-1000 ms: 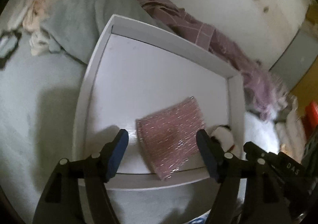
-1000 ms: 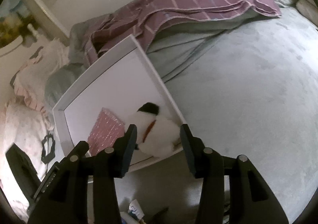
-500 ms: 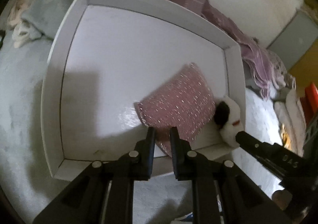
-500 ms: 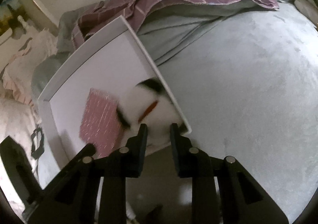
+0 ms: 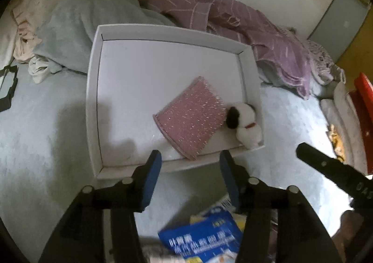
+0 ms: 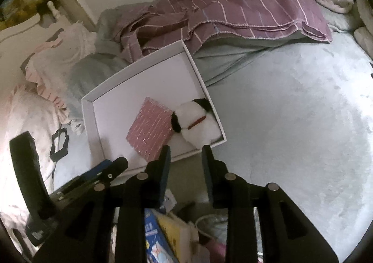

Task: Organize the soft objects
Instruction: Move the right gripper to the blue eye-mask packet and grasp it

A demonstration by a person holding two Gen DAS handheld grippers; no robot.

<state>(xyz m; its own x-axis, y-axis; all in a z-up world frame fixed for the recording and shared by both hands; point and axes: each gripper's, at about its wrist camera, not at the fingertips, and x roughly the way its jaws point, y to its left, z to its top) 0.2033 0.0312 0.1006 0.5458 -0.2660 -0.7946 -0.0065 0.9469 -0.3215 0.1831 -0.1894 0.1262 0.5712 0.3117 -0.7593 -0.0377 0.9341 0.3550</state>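
A shallow white tray [image 5: 93, 104] lies on a bed covered in pale grey-green bedding [image 5: 42, 137], and both soft things sit inside it toward its near right corner. The pink sparkly pouch [image 5: 192, 117] lies flat on the tray floor, turned at an angle, one corner reaching the tray's near wall. Just beside it on the right, touching its edge, the white plush dog [image 5: 247, 126] with a black ear and a red collar lies against the tray's right wall; the right wrist view shows the same pair, dog [image 6: 198, 123] to the right of pouch [image 6: 151, 130]. The left hand-held gripper [image 5: 190, 175] hangs over the bed's near edge with its blue-padded fingers spread wide and nothing between them. The right hand-held gripper [image 6: 185, 165] is likewise parted and empty, its tips just short of the tray's near wall [image 6: 186, 152]. Behind the tray a purple striped blanket [image 6: 233, 13] is heaped over a grey duvet [image 5: 88, 20] (the folds hide where one ends and the other begins). Below the bed's edge, a blue printed package [image 5: 205, 237] lies among other clutter, blurred.
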